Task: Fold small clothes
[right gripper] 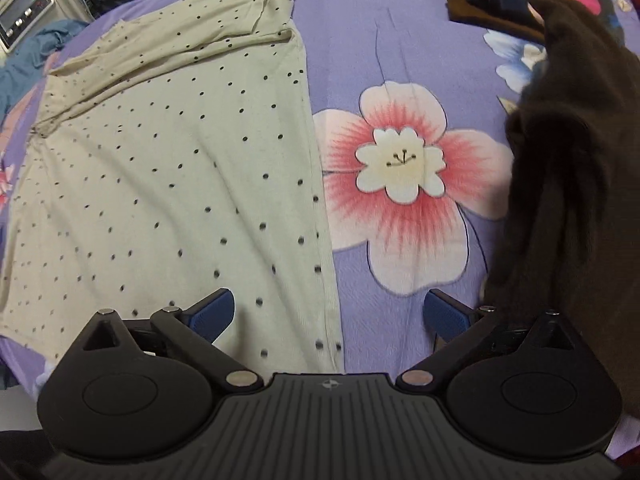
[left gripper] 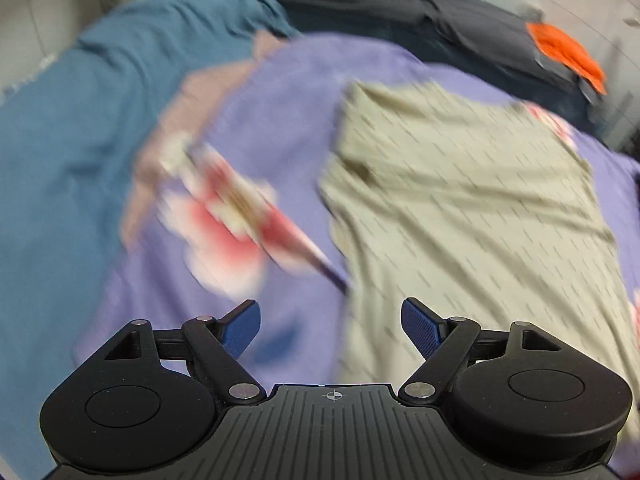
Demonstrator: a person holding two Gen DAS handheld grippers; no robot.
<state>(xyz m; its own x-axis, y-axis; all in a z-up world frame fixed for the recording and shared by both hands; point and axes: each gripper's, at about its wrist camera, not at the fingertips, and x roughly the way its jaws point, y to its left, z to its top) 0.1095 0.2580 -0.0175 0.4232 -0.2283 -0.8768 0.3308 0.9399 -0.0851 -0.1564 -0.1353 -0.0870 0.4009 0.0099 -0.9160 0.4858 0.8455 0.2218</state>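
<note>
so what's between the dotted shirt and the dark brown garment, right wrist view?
Only bare purple bedsheet with a pink flower print.

Both wrist views look steeply down, close; both show the dotted garment (right gripper: 168, 168) on the purple sheet (right gripper: 400, 40).

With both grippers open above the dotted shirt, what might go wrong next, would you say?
1. The right gripper straddles the shirt edge, so closing may also pinch the bedsheet.
2. The dark garment lies beside its right finger and might snag.
3. The left gripper view is blurred, so its grasp may miss.
</note>
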